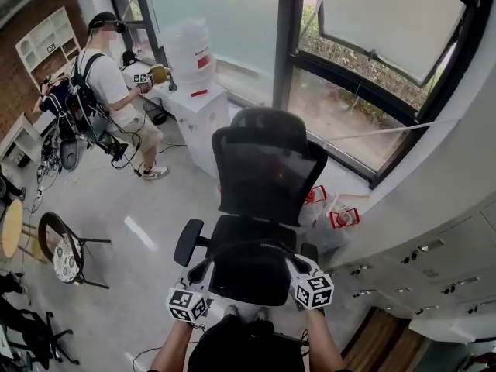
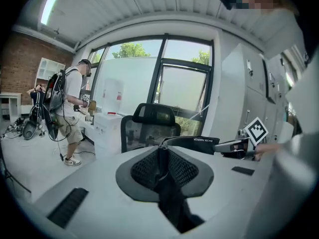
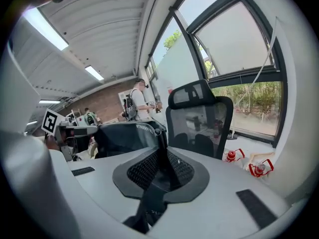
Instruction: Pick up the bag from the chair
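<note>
A black office chair (image 1: 267, 169) with a mesh back stands in front of me, facing me. A black bag (image 1: 249, 273) hangs lifted above the front of its seat, stretched between my two grippers. My left gripper (image 1: 201, 273) is shut on the bag's left edge, and my right gripper (image 1: 298, 268) on its right edge. In the left gripper view the jaws (image 2: 162, 151) pinch a black strap, and the bag (image 2: 194, 144) runs off towards the other gripper, with the chair (image 2: 149, 126) behind. In the right gripper view the jaws (image 3: 162, 148) clamp black fabric of the bag (image 3: 124, 138) beside the chair (image 3: 199, 116).
A person with a backpack (image 1: 108, 91) stands at the back left by a white cabinet (image 1: 203, 118) with a water jug (image 1: 190, 53). A small round-seated chair (image 1: 62, 254) is on the left. Red-handled bottles (image 1: 341, 217) lie by the window. White lockers (image 1: 434, 270) line the right.
</note>
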